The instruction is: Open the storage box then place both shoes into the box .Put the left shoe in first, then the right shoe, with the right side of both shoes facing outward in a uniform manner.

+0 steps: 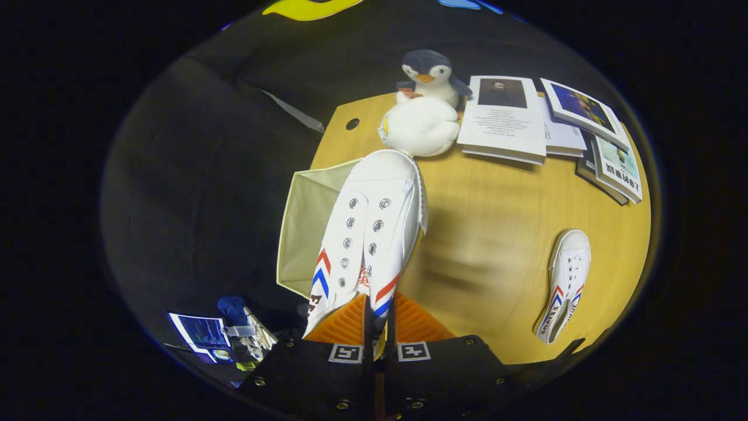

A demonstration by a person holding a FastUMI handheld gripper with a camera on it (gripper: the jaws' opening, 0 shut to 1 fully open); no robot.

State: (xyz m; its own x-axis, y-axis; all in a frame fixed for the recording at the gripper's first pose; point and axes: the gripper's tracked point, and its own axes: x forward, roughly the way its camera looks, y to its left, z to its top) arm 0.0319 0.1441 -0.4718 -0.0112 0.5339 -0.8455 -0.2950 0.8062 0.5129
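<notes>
the held white sneaker (pixel 374 228) with red and blue chevrons hangs pinched at its heel collar between the gripper (pixel 378 330) fingers, toe pointing away, so the whole shoe rides out ahead of the tool. the jaws are closed on the heel fabric, almost touching, which suits a thin canvas edge: a grip there leaves the sole free to go down first. the shoe sits above the near corner of the storage box (pixel 307 228), a pale fabric cube already open at the edge of the wooden table (pixel 491 245), its mouth facing up and partly hidden by the shoe. i judge this to be the first shoe on its way in, not yet released.

the second sneaker (pixel 565 283) lies flat on the table well apart to the right, sole down, waiting its turn. beyond the box a white plush toy (pixel 419 126) and a plush penguin (pixel 431 76) stand at the far edge, with a spread of booklets (pixel 505 117) beside them, all clear of the box so the lowering path is free.
</notes>
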